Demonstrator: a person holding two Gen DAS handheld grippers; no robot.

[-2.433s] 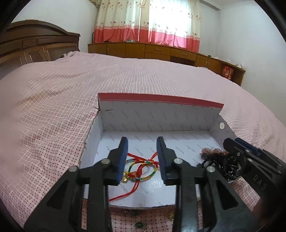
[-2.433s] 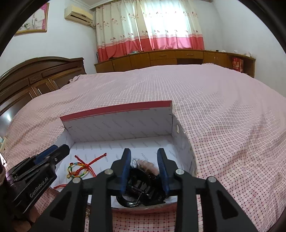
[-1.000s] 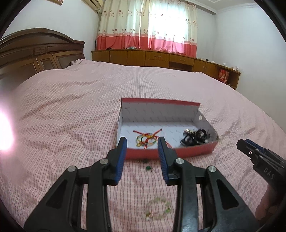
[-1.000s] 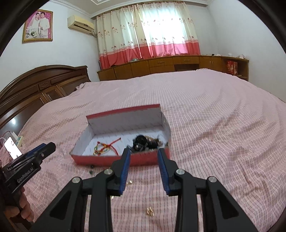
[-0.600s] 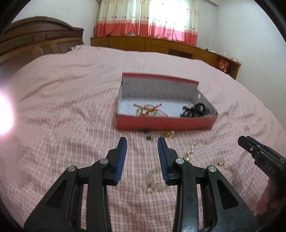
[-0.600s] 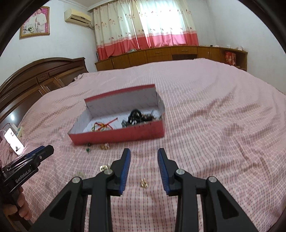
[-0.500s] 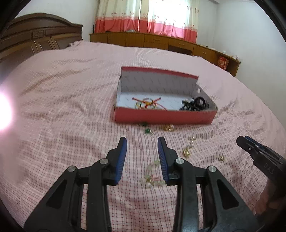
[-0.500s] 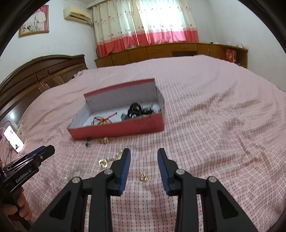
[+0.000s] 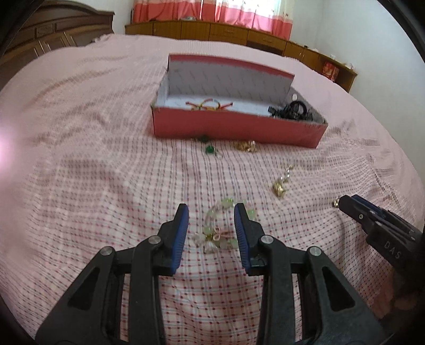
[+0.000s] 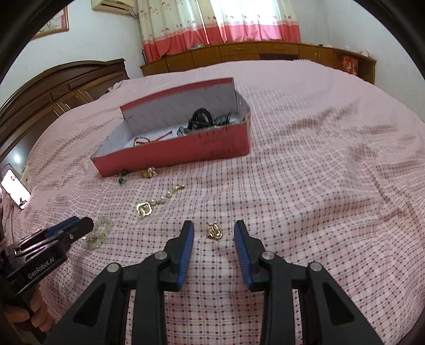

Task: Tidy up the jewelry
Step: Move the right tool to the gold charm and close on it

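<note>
Left gripper is spread wide and holding nothing, its blue pads straddling a pale green bead bracelet that lies on the bedspread; right gripper is just as wide and bare, with a small gold earring pair lying between its tips. Out from there, the pink checked bedspread carries more loose pieces: a gold pendant on a pearl strand, a gold cluster and green stone earrings just in front of the box. The red shoebox sits well ahead on the bed, open, white inside, its lid standing up behind; at its left end lies a red and multicolour cord bracelet, at its right end a tangle of black hair ties. Beyond the bed, a dark wooden headboard, a low run of wooden cabinets and pink-and-cream curtains under a bright window
</note>
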